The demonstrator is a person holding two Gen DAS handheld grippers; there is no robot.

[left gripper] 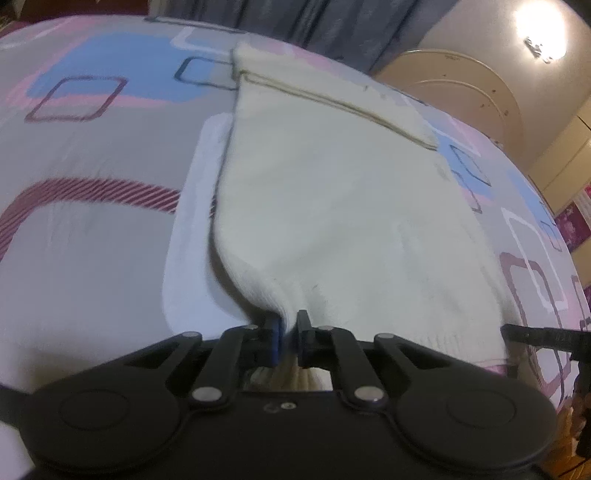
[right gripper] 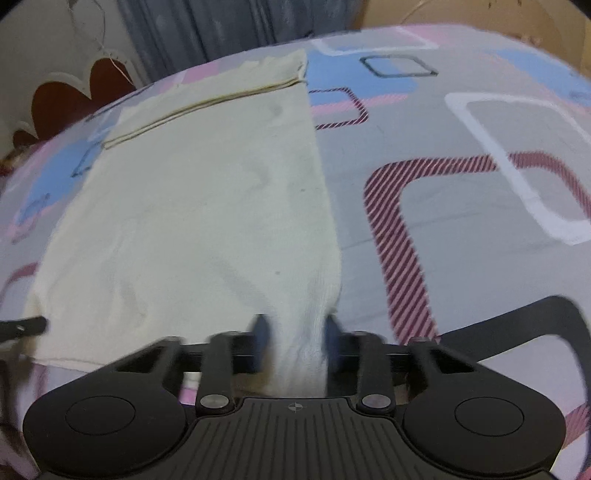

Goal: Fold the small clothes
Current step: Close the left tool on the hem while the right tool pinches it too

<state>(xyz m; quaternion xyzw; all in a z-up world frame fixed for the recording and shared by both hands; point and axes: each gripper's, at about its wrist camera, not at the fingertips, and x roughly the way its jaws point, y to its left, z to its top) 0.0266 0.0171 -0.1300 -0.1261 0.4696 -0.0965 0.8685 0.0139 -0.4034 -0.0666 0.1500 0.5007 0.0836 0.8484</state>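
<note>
A cream knit cloth [left gripper: 332, 203] lies flat on a patterned bedsheet [left gripper: 92, 240], its far end folded back into a band [left gripper: 332, 96]. My left gripper [left gripper: 290, 325] is shut on the cloth's near left corner, and the fabric bunches up between its fingers. In the right wrist view the same cloth [right gripper: 207, 206] spreads to the left. My right gripper [right gripper: 297, 332] is blurred and holds the near right corner, with the fabric filling the gap between its fingers. Each view catches a black part of the other gripper at its edge.
The bedsheet [right gripper: 461, 221] is grey with pink, blue and striped maroon squares and runs wide on both sides of the cloth. Grey curtains [left gripper: 332, 22] hang behind the bed. A beige arched panel [left gripper: 461, 85] and a bright lamp [left gripper: 539, 33] are at the far right.
</note>
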